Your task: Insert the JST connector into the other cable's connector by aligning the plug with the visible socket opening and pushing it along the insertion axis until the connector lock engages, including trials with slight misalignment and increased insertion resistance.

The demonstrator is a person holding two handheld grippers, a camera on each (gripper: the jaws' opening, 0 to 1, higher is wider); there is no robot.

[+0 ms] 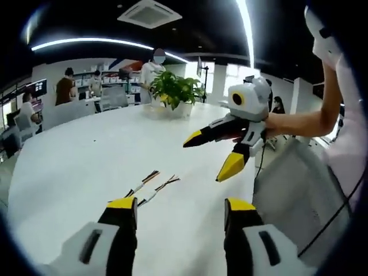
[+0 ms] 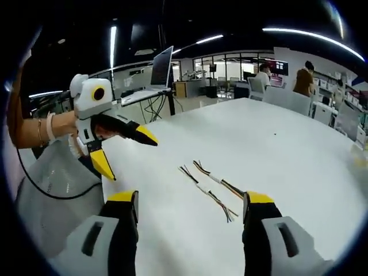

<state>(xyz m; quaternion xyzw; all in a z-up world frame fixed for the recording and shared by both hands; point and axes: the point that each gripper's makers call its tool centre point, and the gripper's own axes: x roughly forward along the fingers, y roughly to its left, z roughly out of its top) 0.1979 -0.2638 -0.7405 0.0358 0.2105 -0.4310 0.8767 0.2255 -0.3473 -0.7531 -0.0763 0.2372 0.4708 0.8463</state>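
Observation:
Two short multi-coloured cables lie side by side on the white table [image 1: 75,155], each with a white connector part along it. In the left gripper view these are the left cable [image 1: 141,185] and the right cable [image 1: 155,192], just ahead of my left gripper [image 1: 179,206], which is open and holds nothing. My right gripper [image 1: 211,154] hangs open above the table, to the right of and beyond them. In the right gripper view the cables [image 2: 202,188] [image 2: 217,179] lie between my right gripper's [image 2: 191,201] open jaws. The left gripper [image 2: 129,153] hovers open at the left.
A potted plant [image 1: 175,89] stands at the far side of the table. A grey chair [image 1: 287,184] [image 2: 52,190] sits at the table's edge beside the person's arm. A monitor [image 2: 161,66] and several people at desks are in the background.

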